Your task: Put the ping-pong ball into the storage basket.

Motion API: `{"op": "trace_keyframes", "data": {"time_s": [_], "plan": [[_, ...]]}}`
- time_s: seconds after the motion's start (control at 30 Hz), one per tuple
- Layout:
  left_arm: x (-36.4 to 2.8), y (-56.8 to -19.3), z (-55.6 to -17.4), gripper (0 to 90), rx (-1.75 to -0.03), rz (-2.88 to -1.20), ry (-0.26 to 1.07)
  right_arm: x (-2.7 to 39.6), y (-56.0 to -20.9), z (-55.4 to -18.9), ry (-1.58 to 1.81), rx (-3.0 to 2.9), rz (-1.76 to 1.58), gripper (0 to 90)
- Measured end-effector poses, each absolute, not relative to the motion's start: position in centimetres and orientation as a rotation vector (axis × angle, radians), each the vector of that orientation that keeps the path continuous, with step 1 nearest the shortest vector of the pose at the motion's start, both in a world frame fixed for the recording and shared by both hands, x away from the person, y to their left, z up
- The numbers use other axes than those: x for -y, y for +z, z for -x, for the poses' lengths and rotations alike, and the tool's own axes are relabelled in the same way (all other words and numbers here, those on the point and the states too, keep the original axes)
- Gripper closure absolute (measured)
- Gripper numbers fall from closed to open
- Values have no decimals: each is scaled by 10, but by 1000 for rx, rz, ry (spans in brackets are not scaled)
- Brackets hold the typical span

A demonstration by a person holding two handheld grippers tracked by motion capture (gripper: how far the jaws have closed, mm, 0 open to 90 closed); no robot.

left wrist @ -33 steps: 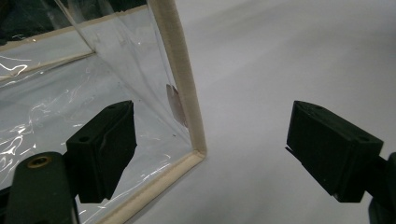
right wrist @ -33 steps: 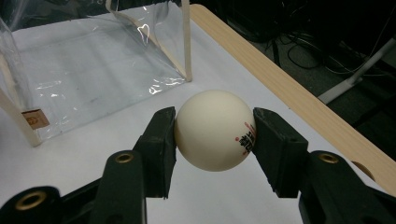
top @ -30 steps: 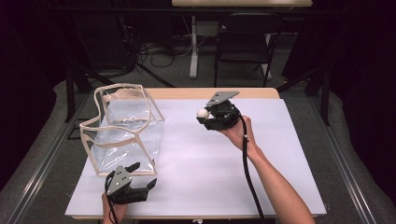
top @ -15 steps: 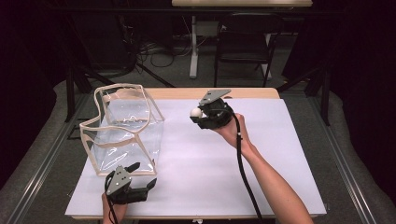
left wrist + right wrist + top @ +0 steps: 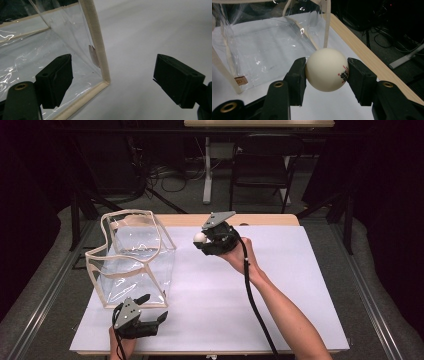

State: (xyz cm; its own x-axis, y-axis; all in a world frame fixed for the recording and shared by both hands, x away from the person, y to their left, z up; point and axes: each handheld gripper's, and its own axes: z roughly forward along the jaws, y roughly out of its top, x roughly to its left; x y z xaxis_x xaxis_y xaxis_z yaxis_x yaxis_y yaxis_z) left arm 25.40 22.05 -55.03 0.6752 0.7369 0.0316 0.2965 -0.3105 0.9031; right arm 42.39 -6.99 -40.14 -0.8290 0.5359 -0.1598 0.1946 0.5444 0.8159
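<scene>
**A:** Ball (image 5: pixel 200 238), white, ping-pong sized. In the high view it sat clamped at the tip of the right gripper (image 5: pixel 202 239), held up above the far middle of the white table sheet (image 5: pixel 280 285). The clear bag (image 5: pixel 132 257) with cream trim stood open-topped on the left side of the sheet, just left of the ball.

**B:** And the left gripper (image 5: pixel 154 307)?

**A:** Down at the near edge, right by the bag's near right corner, jaws spread apart with nothing between them. The person's right hand (image 5: pixel 239 254) and forearm reached in from the near right.

**B:** What did the left gripper view give you?

**A:** Both black jaws wide apart. The bag's (image 5: pixel 50 50) trimmed corner edge ran down between them, closer to the left-hand jaw, and that jaw sat in front of the clear wall. Couldn't tell if it touched. Plain white sheet (image 5: pixel 155 32) beyond.

**B:** Right gripper view?

**A:** The ball (image 5: pixel 327 69) was pinched snug between both jaws, red and black print on its right side. The bag (image 5: pixel 262 40) sat behind it with a small tan tag low on its wall. The wooden table edge (image 5: pixel 362 52) ran along the right, with dark floor and cables past it.
</scene>
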Motion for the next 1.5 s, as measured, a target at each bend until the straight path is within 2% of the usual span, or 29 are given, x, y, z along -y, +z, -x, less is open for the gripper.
{"op": "trace_keyframes", "data": {"time_s": [0.57,1.5], "plan": [[-222,-550,-254,159,-807,-1892,558,43,-380,-426,1217,-2399,-542,510],[-221,-551,-254,159,-813,-1886,557,23,-359,-434,1201,-2404,-495,510]]}}
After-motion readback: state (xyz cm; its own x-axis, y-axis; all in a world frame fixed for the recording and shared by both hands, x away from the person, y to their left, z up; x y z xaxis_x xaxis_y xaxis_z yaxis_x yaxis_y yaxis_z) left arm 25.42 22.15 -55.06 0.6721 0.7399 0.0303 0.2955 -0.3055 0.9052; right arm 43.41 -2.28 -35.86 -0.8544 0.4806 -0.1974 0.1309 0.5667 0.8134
